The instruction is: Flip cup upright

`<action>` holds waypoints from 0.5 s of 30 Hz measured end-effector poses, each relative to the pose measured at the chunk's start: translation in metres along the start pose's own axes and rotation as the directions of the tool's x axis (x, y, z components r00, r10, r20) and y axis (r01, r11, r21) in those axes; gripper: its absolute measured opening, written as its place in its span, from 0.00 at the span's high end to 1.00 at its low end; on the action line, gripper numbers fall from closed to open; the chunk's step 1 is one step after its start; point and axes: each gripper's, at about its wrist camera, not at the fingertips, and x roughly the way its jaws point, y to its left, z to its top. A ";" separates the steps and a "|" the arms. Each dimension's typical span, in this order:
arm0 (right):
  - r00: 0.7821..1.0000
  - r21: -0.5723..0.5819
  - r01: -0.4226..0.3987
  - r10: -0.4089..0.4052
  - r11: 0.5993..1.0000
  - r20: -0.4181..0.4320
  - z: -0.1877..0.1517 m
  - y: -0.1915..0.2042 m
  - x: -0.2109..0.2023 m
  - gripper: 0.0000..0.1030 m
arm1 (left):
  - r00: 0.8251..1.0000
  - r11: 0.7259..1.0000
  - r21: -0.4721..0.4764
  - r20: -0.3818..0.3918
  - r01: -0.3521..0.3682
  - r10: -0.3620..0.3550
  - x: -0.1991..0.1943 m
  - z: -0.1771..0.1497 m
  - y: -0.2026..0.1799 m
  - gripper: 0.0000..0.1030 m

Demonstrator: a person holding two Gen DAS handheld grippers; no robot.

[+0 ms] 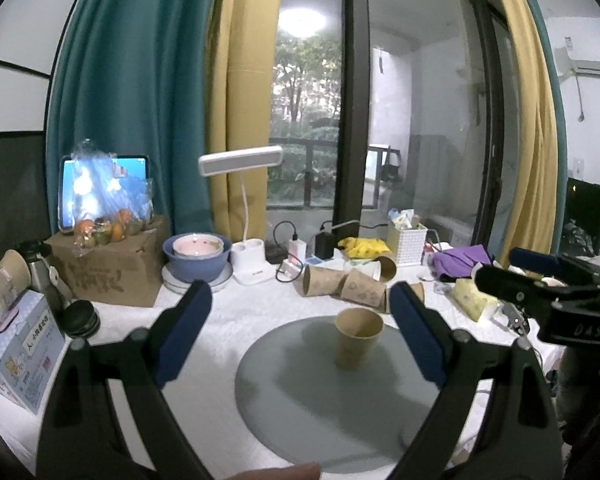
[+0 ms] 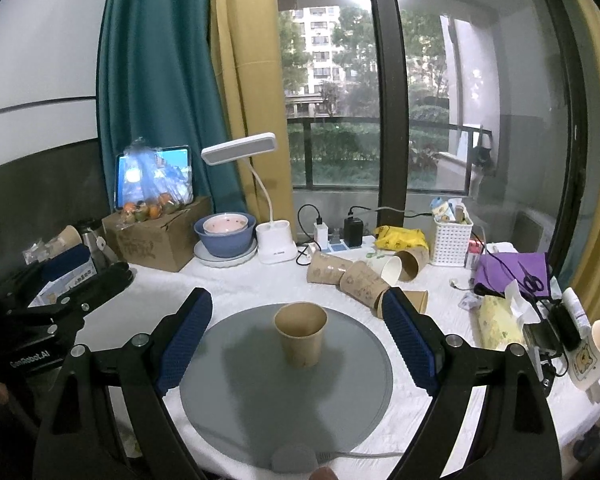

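1. Left gripper (image 1: pixel 300 328): nearest item in left wrist view. Jaws wide apart, nothing btwn them. Blue pads (image 1: pixel 184 332) face inward.
2. Right gripper (image 2: pixel 296 336): jaws also wide apart, empty; cup is seen btwn the fingers but further off, no contact. Seen side-on in left view at far right, too oblique there to read jaw state.
3. Mat (image 2: pixel 228 392): grey round disc on white table (image 2: pixel 440 408), just ahead of both grippers.
4. Cup (image 2: pixel 301 334): brown paper, approx. centre of mat, mouth up, base down, so task looks done or nearly. Handling (est.): v. light, thin wall, dents under a hard squeeze, tips easily if nudged. Best hold: mid-wall, opposite sides, light pressure; avoid rim, which ovals and slips.
5. Spare cups (image 2: pixel 352 276): pile lying on sides beyond mat, right of centre; one white among brown. Well apart from the cup.
6. Mug (image 2: pixel 594 354): white, bear print, far right edge of table.
7. Bowls (image 2: pixel 225 236): pink inside blue, on plate, rear left.
8. Lamp (image 2: pixel 274 246): white, rear centre, by window.
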 end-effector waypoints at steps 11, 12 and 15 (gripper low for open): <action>1.000 0.007 -0.006 0.006 1.000 -0.009 0.000 0.002 0.001 0.13 | 1.000 1.000 -0.015 -0.003 -0.014 0.014 0.000 0.002 -0.001 0.11; 1.000 0.008 -0.006 0.006 1.000 -0.009 0.000 0.001 0.001 0.13 | 1.000 1.000 -0.015 -0.001 -0.012 0.012 -0.001 0.002 -0.001 0.11; 1.000 0.007 -0.005 0.005 1.000 -0.006 0.001 0.002 0.000 0.13 | 1.000 1.000 -0.019 -0.002 -0.006 0.006 -0.002 0.001 0.000 0.11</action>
